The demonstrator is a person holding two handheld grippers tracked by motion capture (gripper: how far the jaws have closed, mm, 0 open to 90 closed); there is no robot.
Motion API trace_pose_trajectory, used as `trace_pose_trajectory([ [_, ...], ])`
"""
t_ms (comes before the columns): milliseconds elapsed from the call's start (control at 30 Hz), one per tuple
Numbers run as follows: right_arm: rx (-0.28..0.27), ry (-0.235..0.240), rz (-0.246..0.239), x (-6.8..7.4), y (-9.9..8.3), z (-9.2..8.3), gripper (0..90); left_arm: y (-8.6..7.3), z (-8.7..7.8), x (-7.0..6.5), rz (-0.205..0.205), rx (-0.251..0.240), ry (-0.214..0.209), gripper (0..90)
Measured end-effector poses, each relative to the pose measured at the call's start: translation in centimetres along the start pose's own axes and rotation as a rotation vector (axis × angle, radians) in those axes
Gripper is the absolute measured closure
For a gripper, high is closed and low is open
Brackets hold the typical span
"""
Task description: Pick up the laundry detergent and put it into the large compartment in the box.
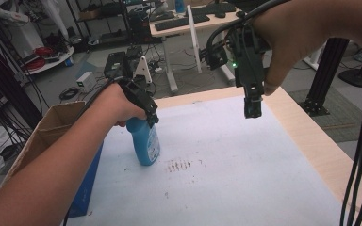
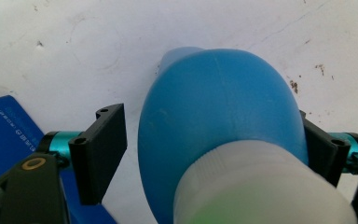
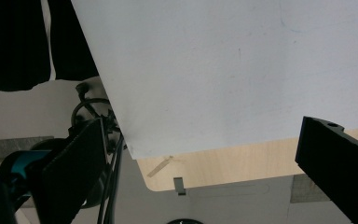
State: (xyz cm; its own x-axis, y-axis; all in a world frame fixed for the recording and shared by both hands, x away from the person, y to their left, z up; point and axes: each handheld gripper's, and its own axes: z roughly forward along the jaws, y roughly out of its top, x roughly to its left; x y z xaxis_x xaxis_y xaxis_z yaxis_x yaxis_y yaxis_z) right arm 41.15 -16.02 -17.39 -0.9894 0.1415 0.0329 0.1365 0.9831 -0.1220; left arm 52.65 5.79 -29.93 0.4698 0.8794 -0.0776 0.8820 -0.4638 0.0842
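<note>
Standing upright on the white sheet of the worktop [image 1: 245, 160], a blue bottle [image 1: 143, 143] sits between the jaws of the left tongs [image 1: 152, 115], which we see reaching down over its top from the near-left. In the left gripper view, the bottle's [image 2: 219, 107] blue shoulder and pale cap lie between the two black jaws; the far jaw seems to touch the bottle's side, while a clear strip of white worktop shows between the other jaw and the bottle, so we read these tongs as apart, not clamped. A cardboard box [image 1: 52, 125] stands just beside the bottle at the worktop's left edge, with a flat blue panel [image 2: 9, 135] below it. We see the right tongs [image 1: 253, 108] held high above the far side of the worktop, well apart from the bottle, pointing down. In the right gripper view their jaws stand wide apart, with nothing between them but the white sheet [image 3: 223, 70] and the wooden worktop edge [image 3: 242, 163].
</note>
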Motion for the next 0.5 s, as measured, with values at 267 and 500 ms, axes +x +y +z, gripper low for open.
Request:
trace_pose_trajectory([
  [267, 0.005, 0.003, 0.003, -0.02, 0.18, 0.10, 1.0, 0.09, 0.06, -0.32, 0.015, 0.006, -0.006, 24.5],
  [500, 0.002, 0.004, 0.000, -0.17, 0.16, 0.18, 1.0, 0.15, 0.23, -0.36, 0.009, 0.009, -0.012, 30.7],
])
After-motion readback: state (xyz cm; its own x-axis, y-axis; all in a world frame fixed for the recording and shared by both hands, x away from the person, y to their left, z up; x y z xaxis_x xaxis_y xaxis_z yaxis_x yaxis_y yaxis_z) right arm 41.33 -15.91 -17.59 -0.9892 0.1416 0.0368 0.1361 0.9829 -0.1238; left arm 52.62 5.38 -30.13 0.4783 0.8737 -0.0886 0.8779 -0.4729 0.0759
